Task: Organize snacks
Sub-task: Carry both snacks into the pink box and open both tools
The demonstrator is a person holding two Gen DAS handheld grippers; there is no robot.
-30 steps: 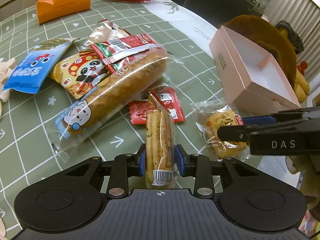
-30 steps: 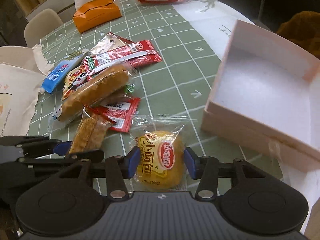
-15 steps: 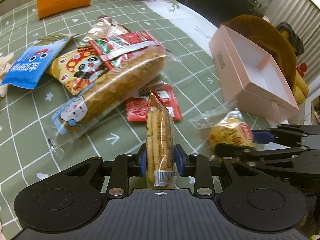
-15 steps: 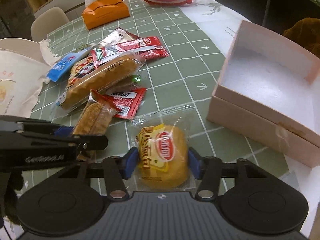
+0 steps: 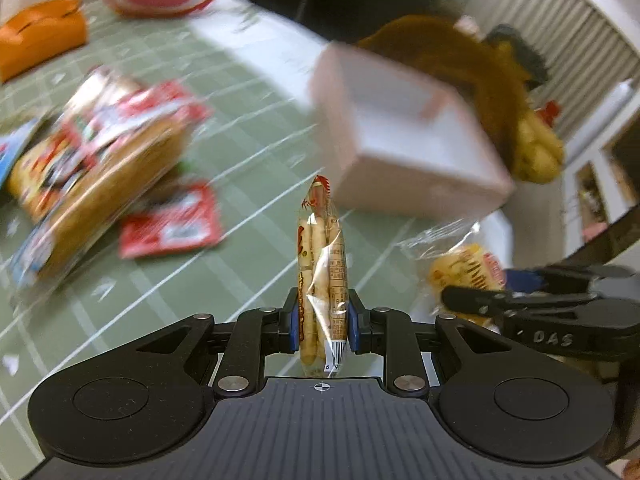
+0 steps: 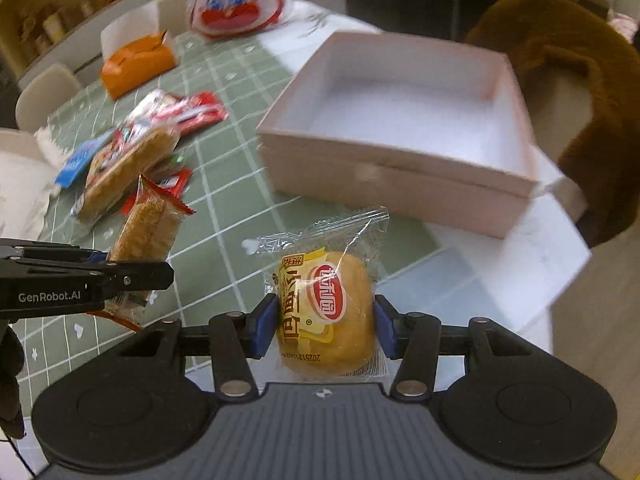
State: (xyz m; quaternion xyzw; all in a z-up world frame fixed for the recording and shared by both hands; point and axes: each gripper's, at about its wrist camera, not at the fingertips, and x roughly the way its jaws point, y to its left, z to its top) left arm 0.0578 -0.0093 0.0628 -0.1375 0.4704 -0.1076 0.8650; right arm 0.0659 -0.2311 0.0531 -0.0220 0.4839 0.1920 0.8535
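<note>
Both packets have come up off the green gridded tablecloth [image 6: 240, 92] since the earlier frame and swung toward the pink box [image 6: 400, 184], now nearer in both views. Box interior bare: nothing stowed yet. Main snack pile [image 6: 120, 164] lies untouched on the cloth. Right gripper [image 6: 326, 322] clamps the round yellow cake packet [image 6: 328, 312]. Left gripper [image 5: 320, 322], jaws closing further, pinches the slim biscuit-stick packet [image 5: 322, 272] upright. Judged: first two items mid-carry, rest left.
</note>
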